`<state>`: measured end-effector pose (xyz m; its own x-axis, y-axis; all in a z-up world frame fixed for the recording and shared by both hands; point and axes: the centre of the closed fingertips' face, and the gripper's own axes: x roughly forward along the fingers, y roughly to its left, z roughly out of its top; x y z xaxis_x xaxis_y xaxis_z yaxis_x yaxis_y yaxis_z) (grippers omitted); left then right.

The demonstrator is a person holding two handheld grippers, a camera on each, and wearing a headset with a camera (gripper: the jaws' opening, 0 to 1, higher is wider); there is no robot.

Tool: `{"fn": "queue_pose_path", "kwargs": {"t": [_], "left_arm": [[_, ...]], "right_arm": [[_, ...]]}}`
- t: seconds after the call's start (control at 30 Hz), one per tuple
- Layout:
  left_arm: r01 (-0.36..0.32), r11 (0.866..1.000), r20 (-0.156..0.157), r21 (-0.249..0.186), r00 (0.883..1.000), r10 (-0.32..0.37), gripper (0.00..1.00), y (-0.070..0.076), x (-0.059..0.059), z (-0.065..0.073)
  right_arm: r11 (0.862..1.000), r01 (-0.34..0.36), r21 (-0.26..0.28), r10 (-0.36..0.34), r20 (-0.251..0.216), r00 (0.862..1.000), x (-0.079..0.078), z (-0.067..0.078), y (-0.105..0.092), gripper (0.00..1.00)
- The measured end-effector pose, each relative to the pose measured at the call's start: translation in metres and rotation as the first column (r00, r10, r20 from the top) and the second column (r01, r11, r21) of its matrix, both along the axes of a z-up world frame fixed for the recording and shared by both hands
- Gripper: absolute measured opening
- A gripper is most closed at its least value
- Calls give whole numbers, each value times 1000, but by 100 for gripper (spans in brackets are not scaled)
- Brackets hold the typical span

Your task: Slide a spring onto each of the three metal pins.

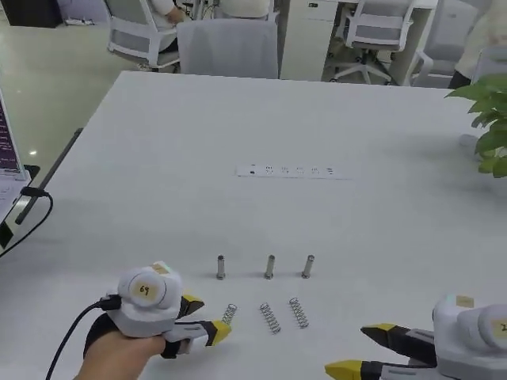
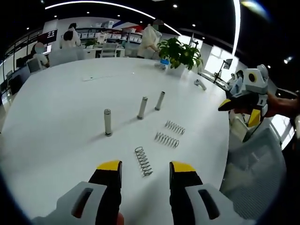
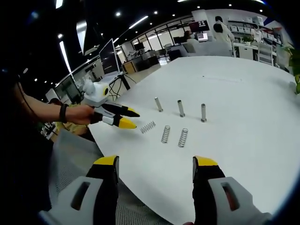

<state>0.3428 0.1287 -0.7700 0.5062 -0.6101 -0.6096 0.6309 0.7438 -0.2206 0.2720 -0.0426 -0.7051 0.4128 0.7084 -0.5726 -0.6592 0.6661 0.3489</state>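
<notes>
— Head view?
— At lower centre of the table [image 1: 238,119], three pins [image 1: 270,267] stand in a row, three springs [image 1: 270,317] lying just below. Lower left, the left gripper [image 1: 210,317] is parted beside the leftmost spring [image 1: 229,313]; lower right, the right gripper [image 1: 355,348] gapes, empty.
— Left gripper view?
— That spring lies on the table before its spread tips; a plant [image 2: 180,52] sits top centre.
— Right gripper view?
— Wide jaws; a wristband [image 3: 63,112] at left.

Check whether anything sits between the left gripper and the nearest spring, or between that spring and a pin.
Nothing visible does. The left gripper is open, with the spring lying just ahead of its jaws, and bare table separates that spring from the nearest pin.
</notes>
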Motion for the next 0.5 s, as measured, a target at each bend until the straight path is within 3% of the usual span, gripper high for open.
{"fn": "queue_pose_path", "kwargs": {"t": [0.5], "left_arm": [[8,999,-25,44,1000,-7,27,-6,3,-26]], "right_arm": [[1000,8,-9,-8,-17,1000,-3,-3,-9,61]]}}
